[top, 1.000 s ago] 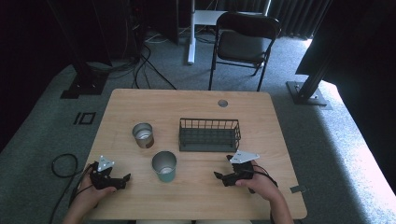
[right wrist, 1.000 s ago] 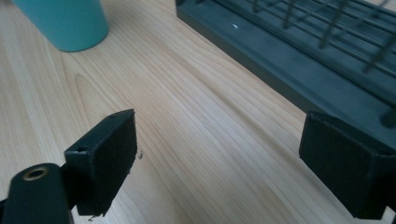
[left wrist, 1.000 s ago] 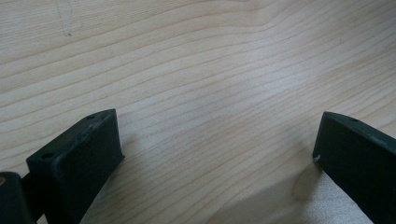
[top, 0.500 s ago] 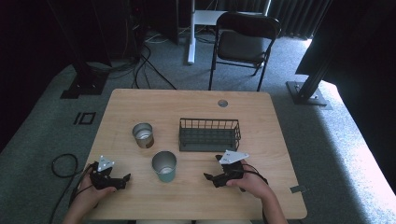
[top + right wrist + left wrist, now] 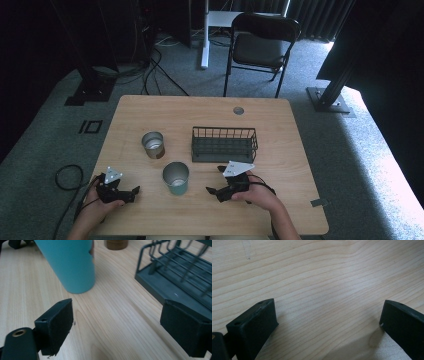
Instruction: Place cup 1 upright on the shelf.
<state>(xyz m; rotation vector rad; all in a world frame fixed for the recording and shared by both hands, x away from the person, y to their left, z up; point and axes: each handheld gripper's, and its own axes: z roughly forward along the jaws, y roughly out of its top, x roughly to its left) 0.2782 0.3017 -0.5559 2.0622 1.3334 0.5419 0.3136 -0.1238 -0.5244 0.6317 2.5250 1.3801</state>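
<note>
Glare and deep shadow hide much of the room beyond the pale wooden table (image 5: 200, 112); the dark folding chair (image 5: 264, 42) behind it is dim, and the person's forearms are cut off at the bottom edge of the high view. In the right gripper view the teal metal cup (image 5: 68, 265) loses its rim past the top edge, the small brown-banded tin can (image 5: 116, 243) shows just its base, and the dark green wire basket (image 5: 175, 270) runs off to the right. The cup's steel inside shows from above (image 5: 176, 176), standing between the two hands; the can (image 5: 153, 144) stands behind and left of it, the basket (image 5: 224, 144) to its right near mid-table.

Left gripper (image 5: 124, 194) rests near the table's front left corner, jaws spread wide over bare wood (image 5: 324, 290), holding nothing. Right gripper (image 5: 214, 181) also gapes empty, jaws aimed at the cup.

Compared with a second ago, the right gripper has moved left, closer to the cup, while the left one has stayed put
</note>
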